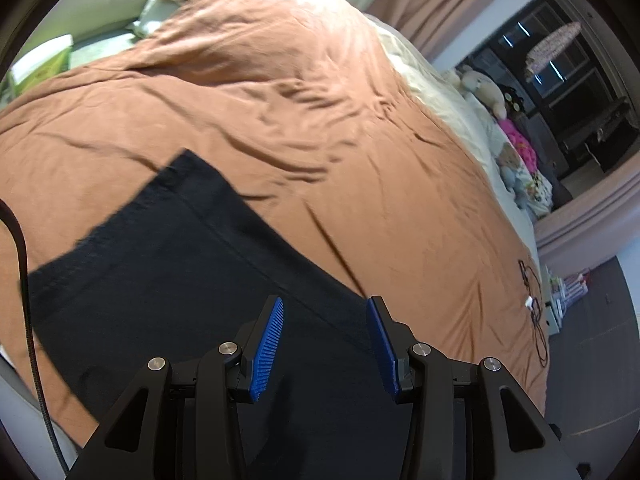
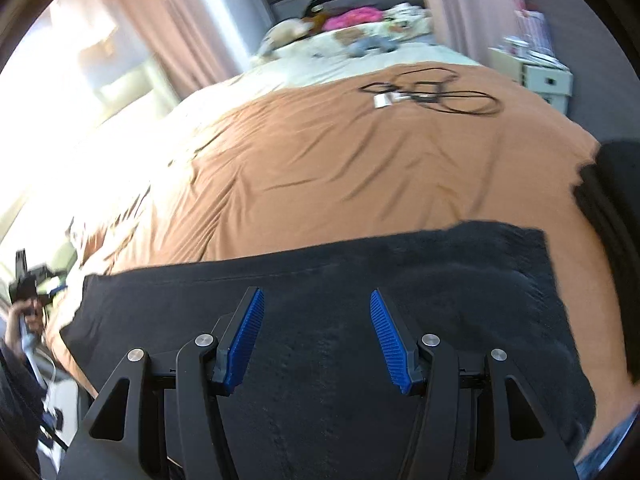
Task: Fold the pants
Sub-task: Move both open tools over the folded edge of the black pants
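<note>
My landmark is the bed's rust-brown duvet (image 1: 280, 100); everything else is placed against it.

Left wrist view: the black pants (image 1: 168, 264) lie flat on the duvet's near part, one straight hemmed edge running diagonally toward the duvet's middle and a seam line parallel to it. My left gripper (image 1: 325, 304) hangs above the pants with its blue ribbed pads (image 1: 269, 348) apart, nothing between them, no fabric pinched. The jaws stand parted and empty. A dark braided cable (image 1: 24, 280) crosses the duvet's near left edge. Beyond the duvet's far side, a cream sheet (image 1: 440, 96) carries a row of stuffed toys (image 1: 486, 88). A tangle of black cord (image 1: 534, 308) rests on the duvet's right edge.

Right wrist view: the frame is blurred. The pants (image 2: 360, 272) spread wide across the duvet's (image 2: 340, 168) near edge, their far edge a straight line across it. My right gripper (image 2: 317, 298) is over the pants, blue pads (image 2: 244, 344) spread with only open air between; its jaws are parted and hold no cloth. The black cord (image 2: 436, 94) with a small white plug lies on the duvet's far part, well apart from the pants. The stuffed toys (image 2: 352, 26) sit past the duvet on the cream sheet (image 2: 304, 68), between pink curtains (image 2: 176, 28). A white drawer unit (image 2: 544, 80) stands beside the duvet's far right corner.
</note>
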Demonstrator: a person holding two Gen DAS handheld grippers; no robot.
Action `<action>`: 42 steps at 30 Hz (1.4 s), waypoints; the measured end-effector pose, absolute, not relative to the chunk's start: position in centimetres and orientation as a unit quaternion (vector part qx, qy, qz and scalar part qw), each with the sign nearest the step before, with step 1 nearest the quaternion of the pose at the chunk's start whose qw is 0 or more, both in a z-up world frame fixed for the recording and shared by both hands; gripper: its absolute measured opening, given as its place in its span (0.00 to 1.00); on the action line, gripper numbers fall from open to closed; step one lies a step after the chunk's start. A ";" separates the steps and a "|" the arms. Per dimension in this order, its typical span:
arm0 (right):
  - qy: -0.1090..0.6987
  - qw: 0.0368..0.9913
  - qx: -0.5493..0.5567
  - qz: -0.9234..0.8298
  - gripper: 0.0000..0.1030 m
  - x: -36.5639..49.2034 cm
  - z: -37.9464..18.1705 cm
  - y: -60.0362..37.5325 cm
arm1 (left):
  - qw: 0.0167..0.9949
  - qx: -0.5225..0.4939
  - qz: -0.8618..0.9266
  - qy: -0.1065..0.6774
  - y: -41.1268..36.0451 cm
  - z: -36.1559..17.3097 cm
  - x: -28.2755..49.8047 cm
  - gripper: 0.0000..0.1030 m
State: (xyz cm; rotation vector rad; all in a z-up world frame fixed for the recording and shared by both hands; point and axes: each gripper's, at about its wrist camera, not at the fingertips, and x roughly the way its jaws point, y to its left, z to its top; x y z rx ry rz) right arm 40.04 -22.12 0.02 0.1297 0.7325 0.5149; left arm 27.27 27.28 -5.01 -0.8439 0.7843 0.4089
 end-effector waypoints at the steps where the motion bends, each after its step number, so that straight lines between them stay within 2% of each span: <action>1: 0.356 0.898 0.057 0.253 0.52 41.3 0.0 -21.6 | 0.819 -0.395 0.187 0.371 26.9 -5.1 27.8 0.45; 3: 0.360 0.894 0.040 0.265 0.55 41.9 0.2 -19.8 | 0.819 -0.391 0.180 0.379 26.1 -5.3 29.1 0.45; 5: 0.359 0.893 0.024 0.272 0.65 42.4 0.5 -18.6 | 0.818 -0.389 0.177 0.385 25.5 -5.7 30.1 0.45; 15: 0.365 0.867 -0.048 0.336 0.65 48.9 0.4 -12.4 | 0.806 -0.387 0.160 0.417 23.1 -7.8 34.1 0.45; 31: 0.399 0.808 -0.145 0.409 0.64 56.3 -3.2 -1.6 | 0.764 -0.389 0.189 0.479 22.6 -12.6 38.3 0.44; 34: 0.407 0.793 -0.159 0.426 0.59 57.1 -4.1 0.0 | 0.752 -0.386 0.196 0.497 22.6 -13.3 38.9 0.44; 42: 0.404 0.771 -0.198 0.451 0.59 58.3 -6.1 3.0 | 0.724 -0.381 0.218 0.532 23.1 -15.1 40.3 0.44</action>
